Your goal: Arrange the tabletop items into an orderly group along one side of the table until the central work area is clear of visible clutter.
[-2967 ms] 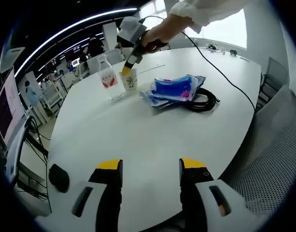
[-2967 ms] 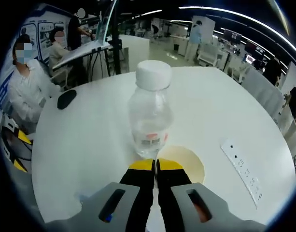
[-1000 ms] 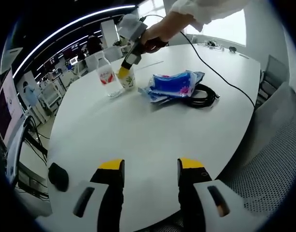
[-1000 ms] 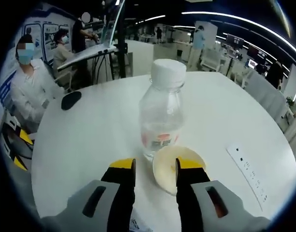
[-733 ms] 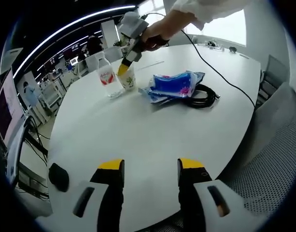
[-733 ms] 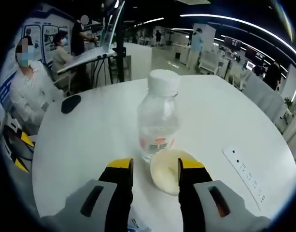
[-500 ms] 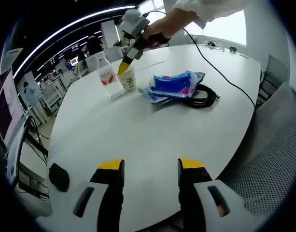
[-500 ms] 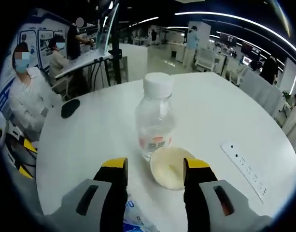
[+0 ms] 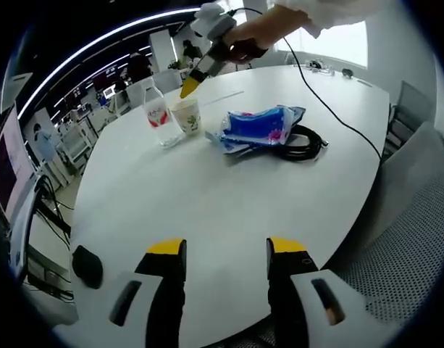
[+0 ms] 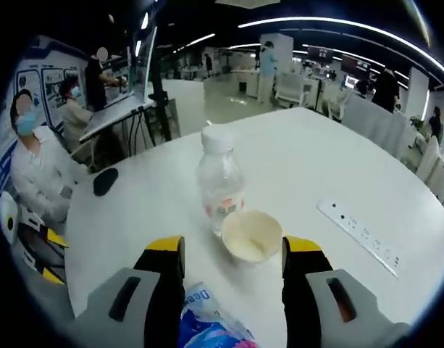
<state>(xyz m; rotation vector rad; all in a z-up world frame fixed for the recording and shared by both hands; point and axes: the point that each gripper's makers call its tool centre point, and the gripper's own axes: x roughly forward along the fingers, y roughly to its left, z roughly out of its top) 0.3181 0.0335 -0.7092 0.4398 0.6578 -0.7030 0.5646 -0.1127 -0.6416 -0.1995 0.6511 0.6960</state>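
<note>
Looking along the left gripper view: the left gripper [image 9: 220, 250] is hovering low over the near edge of the white table [image 9: 207, 196], its yellow-tipped jaws standing wide apart with nothing between them.
Group at the far side: a water bottle [image 9: 157, 115] is standing upright just beside a paper cup [image 9: 187, 116]; to their right a blue packet [image 9: 259, 127] is lying partly over a coil of black cable [image 9: 305, 145].
Right gripper, seen from here: the right gripper [image 9: 188, 85] is hanging in the air above the cup, carried by a hand [image 9: 254, 32]; whether its jaws are parted I cannot tell from this side.
Near left edge: a black mouse [image 9: 87, 266] is lying well apart from the group.
Looking along the right gripper view: the right gripper [image 10: 232, 250] is holding nothing, jaws spread wide, above the table [image 10: 316, 181].
Cup and bottle: the paper cup [image 10: 251, 235] is sitting open-mouthed between the jaw tips, touching or nearly touching the water bottle [image 10: 219, 179] behind it.
Bottom edge: the blue packet [image 10: 207, 319] is showing between the jaws.
Right side: a white power strip [image 10: 358, 230] is lying flat.
Far left: the black mouse [image 10: 104, 181] is resting by the table's edge, near a seated person [image 10: 40, 174].
</note>
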